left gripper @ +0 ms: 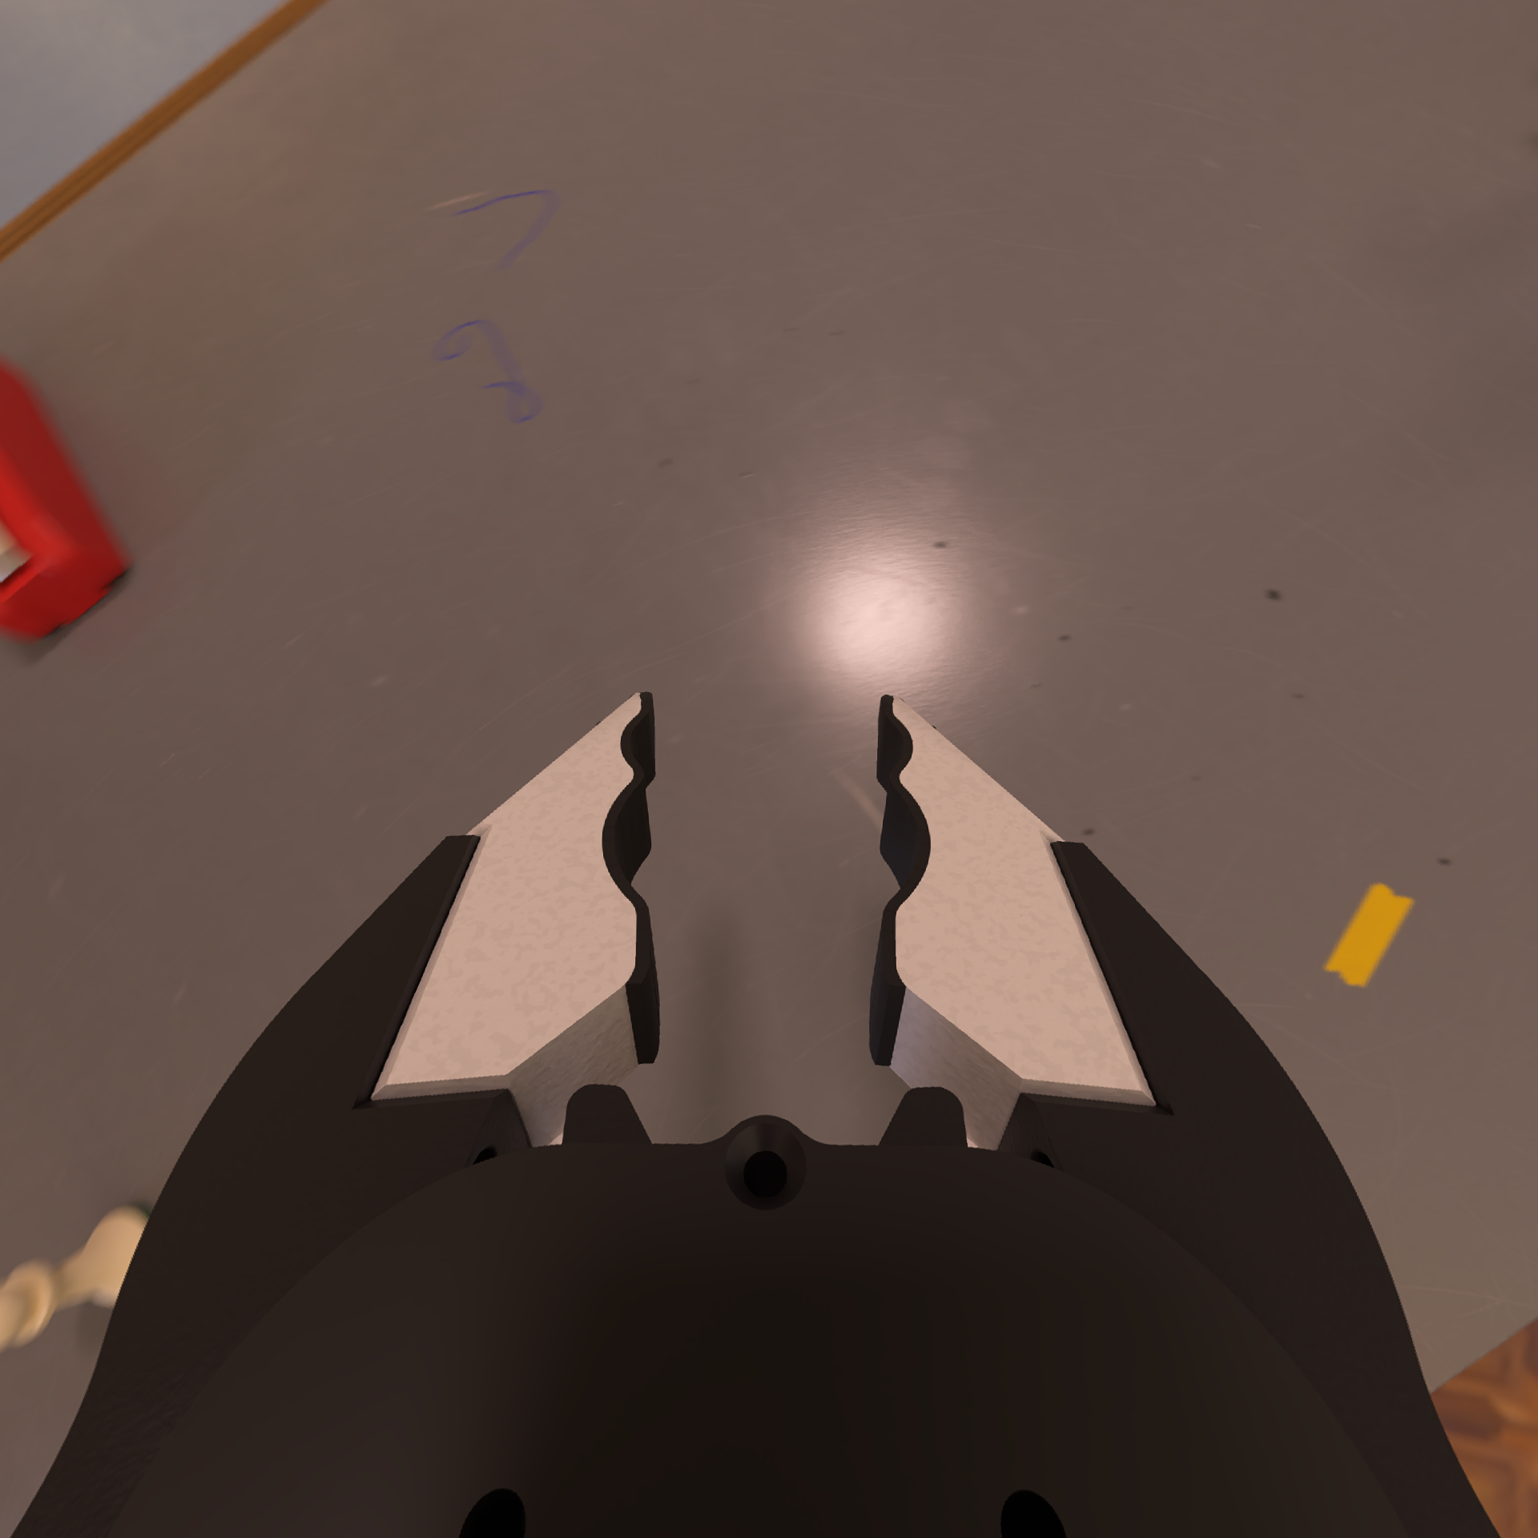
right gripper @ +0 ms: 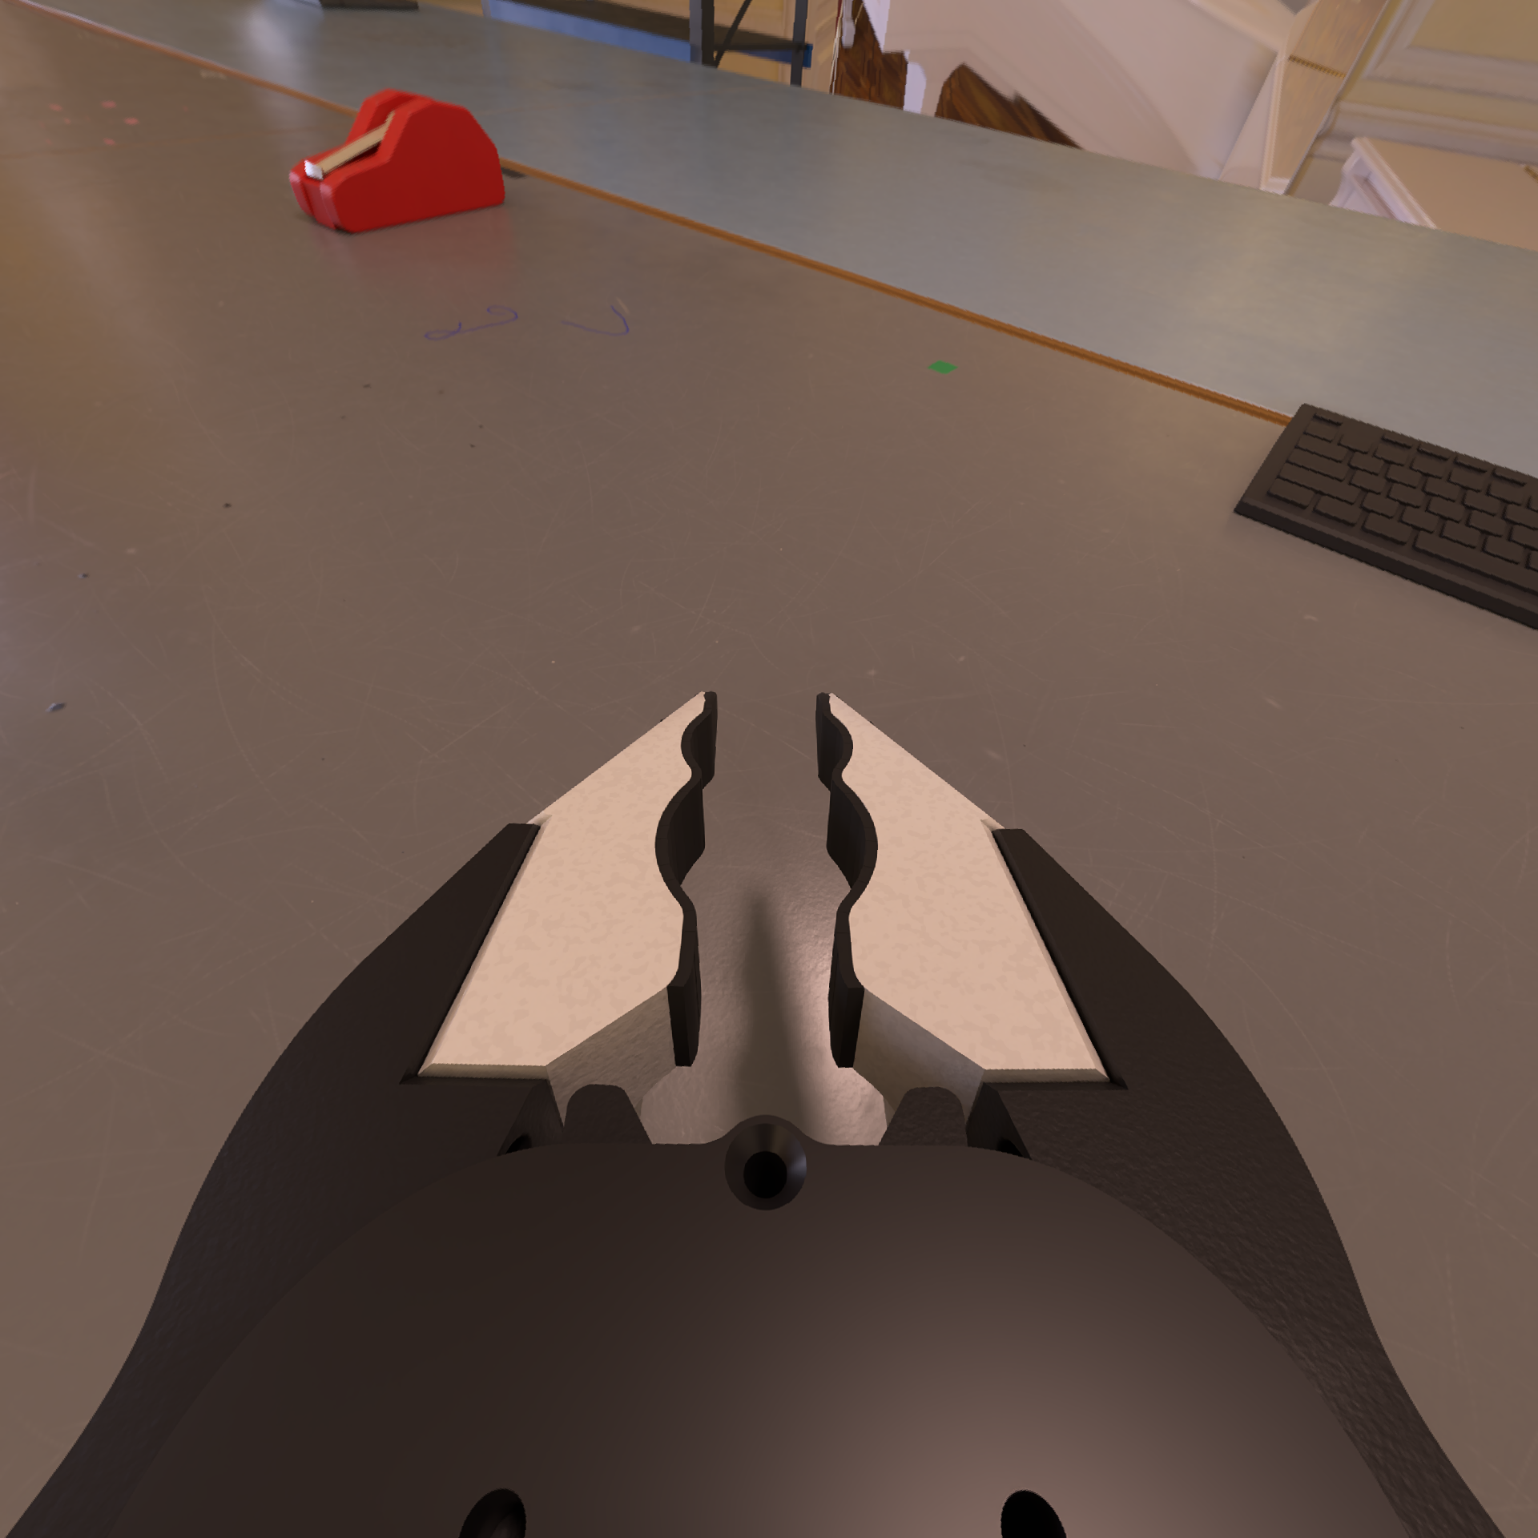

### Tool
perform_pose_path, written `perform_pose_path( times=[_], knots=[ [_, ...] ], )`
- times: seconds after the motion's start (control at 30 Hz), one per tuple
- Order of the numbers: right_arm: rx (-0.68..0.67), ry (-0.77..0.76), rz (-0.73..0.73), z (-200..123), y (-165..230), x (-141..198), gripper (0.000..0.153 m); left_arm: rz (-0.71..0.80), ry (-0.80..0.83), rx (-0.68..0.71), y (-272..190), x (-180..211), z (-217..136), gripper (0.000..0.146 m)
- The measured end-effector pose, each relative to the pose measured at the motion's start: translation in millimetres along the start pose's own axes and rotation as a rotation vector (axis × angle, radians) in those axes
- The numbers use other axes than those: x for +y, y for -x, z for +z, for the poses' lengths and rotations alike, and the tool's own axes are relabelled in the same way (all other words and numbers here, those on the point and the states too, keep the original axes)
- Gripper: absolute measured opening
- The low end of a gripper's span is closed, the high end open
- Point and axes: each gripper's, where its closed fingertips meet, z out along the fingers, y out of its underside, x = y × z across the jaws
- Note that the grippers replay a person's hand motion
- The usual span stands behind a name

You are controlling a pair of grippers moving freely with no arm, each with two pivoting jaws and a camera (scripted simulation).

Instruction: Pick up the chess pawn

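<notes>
Left wrist view: pawn (left gripper: 58,1282) at lower-left edge, cream, lying on its side on table (left gripper: 1082,333), half hidden by my left gripper (left gripper: 766,707). Jaws apart, empty, aimed past it. I judge pawn sits behind and left of tips; must back off, swing left. Right gripper (right gripper: 766,707) jaws slightly apart, empty; pawn not in its view, so left looks nearer.
</notes>
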Motion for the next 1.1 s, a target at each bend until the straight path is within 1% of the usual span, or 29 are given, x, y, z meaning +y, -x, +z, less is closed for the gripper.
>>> perform_pose_path(
  times=[0.17,0.3,0.37,0.47,0.53,0.6,0.67,0.77,0.9,1.0,1.1],
  knots=[
    [-0.001,0.016,-0.019,2.2,3.3,1.5,0.025,-0.155,-0.021,-0.175,69.7,23.7,-44.0,0.054],
    [-0.046,0.000,-0.005,8.3,13.2,-4.9,0.026,-0.262,-0.015,-0.297,117.4,49.2,-74.6,0.054],
    [-0.094,-0.038,-0.024,14.8,25.9,-17.2,0.026,-0.316,0.020,-0.380,142.2,66.2,-86.7,0.054],
    [-0.181,-0.127,-0.038,26.4,50.8,-47.3,0.025,-0.394,0.115,-0.483,175.6,95.8,-97.3,0.055],
    [-0.260,-0.171,-0.027,36.2,70.2,-67.2,0.025,-0.436,0.190,-0.505,191.1,114.5,-97.6,0.056],
    [-0.327,-0.204,-0.029,47.9,88.8,-79.5,0.025,-0.477,0.248,-0.490,202.3,129.8,-92.3,0.057],
    [-0.365,-0.242,-0.033,59.8,103.2,-83.4,0.025,-0.524,0.302,-0.461,211.1,144.4,-83.4,0.058],
    [-0.399,-0.287,0.013,70.8,114.5,-78.1,0.025,-0.514,0.381,-0.435,223.8,159.8,-68.7,0.059],
    [-0.391,-0.365,0.062,62.2,107.7,-83.0,0.024,-0.474,0.509,-0.419,243.6,180.3,-56.1,0.060],
    [-0.397,-0.407,0.145,55.9,96.4,-86.3,0.024,-0.520,0.601,-0.463,262.8,199.6,-57.8,0.060],
    [-0.396,-0.430,0.219,53.1,87.0,-87.9,0.025,-0.579,0.612,-0.482,273.7,210.6,-54.9,0.060]
  ],
)
